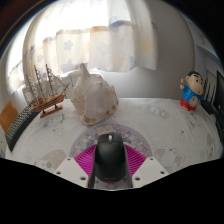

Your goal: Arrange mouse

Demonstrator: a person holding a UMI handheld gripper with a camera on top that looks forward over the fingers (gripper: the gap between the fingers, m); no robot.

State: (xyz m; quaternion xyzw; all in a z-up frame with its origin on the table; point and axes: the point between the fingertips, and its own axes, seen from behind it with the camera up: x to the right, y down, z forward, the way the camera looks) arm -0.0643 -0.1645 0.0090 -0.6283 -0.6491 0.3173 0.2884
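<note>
A black computer mouse (110, 157) sits between my fingers, its scroll wheel end pointing away from me. My gripper (110, 160) is shut on it: the magenta pads (83, 158) press against its left and right sides with no gap showing. The mouse is over the near part of a white marbled table (150, 125). I cannot tell whether it rests on the table or is held just above it.
A large pale conch shell (90, 95) stands just beyond the mouse at the table's middle. A wooden model ship (45, 90) is at the far left. A small cartoon figure (190, 90) stands at the far right. A curtained window is behind.
</note>
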